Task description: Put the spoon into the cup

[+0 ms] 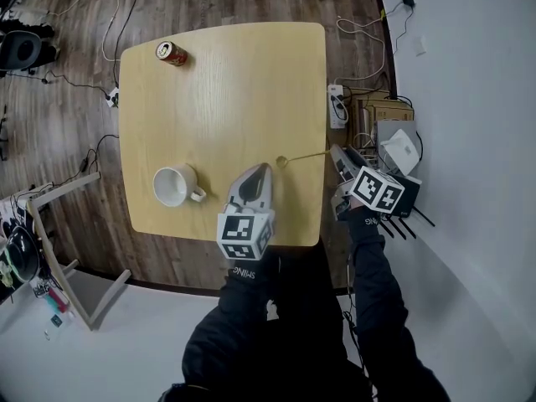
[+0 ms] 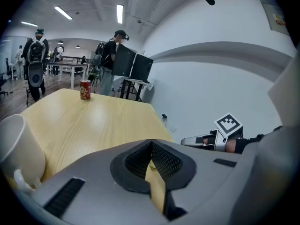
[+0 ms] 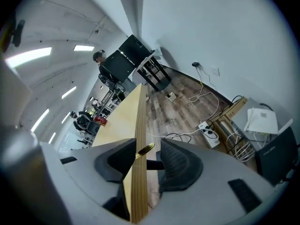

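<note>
Wooden table (image 1: 243,82), red can (image 1: 172,53), label unreadable, cup (image 1: 174,185), spoon (image 1: 303,157)

table (image 1: 243,90) bears cup (image 1: 173,185), spoon (image 1: 301,157) and can (image 1: 172,54).

On the table (image 1: 234,99), cup (image 1: 174,185) left of spoon (image 1: 301,157), can (image 1: 172,54) behind.

Grey left gripper (image 1: 260,170) and right gripper (image 1: 338,156), black ribbed jaws, black-and-white marker cubes (image 1: 245,234), black sleeves (image 1: 381,300)
</note>
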Tool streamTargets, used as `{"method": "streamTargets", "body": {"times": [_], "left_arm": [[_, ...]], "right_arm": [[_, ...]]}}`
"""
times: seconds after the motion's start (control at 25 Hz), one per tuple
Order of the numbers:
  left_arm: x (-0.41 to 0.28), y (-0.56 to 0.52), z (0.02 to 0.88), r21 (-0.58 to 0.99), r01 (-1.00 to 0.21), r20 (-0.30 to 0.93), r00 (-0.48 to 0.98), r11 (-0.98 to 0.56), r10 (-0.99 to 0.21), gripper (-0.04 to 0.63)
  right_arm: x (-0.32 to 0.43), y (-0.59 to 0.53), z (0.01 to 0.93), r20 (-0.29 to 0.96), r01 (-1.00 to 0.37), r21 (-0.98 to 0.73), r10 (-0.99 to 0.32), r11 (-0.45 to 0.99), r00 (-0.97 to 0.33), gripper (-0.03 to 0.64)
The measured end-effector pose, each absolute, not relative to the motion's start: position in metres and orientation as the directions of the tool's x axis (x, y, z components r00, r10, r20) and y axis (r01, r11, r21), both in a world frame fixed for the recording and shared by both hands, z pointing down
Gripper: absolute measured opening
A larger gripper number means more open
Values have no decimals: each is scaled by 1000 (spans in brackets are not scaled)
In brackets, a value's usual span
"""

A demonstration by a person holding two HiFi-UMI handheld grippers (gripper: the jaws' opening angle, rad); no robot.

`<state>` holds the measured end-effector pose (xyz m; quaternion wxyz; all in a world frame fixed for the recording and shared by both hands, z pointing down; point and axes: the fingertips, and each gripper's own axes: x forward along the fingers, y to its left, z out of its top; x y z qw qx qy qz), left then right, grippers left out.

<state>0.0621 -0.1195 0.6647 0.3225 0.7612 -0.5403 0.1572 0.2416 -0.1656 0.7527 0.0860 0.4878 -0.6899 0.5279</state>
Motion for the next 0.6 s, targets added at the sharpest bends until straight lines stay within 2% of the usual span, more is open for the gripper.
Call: {"method": "streamTargets", "body": {"times": [0.08,0.24,0.36,0.6], "left_arm": [[63,-119,667,325,-923,588,369,-207,-720,34],[61,-117,671,328,-922,593,370,-205,-716,32],[58,-116,667,327,-923,593,367,-203,-716,34],[55,-120,645,319,-924,572,366,-211,-734,34]], "right_arm": [[237,-167,752,604,-719,-693,-588,-54,-537,171],[231,-169,750,541,-614,-781,-614,-113,-575,89],[229,-169,743,487,-528,-836,-642,-147,-592,56],[228,-173,706,394,-436,-891,-697,-129,-599,23]]}}
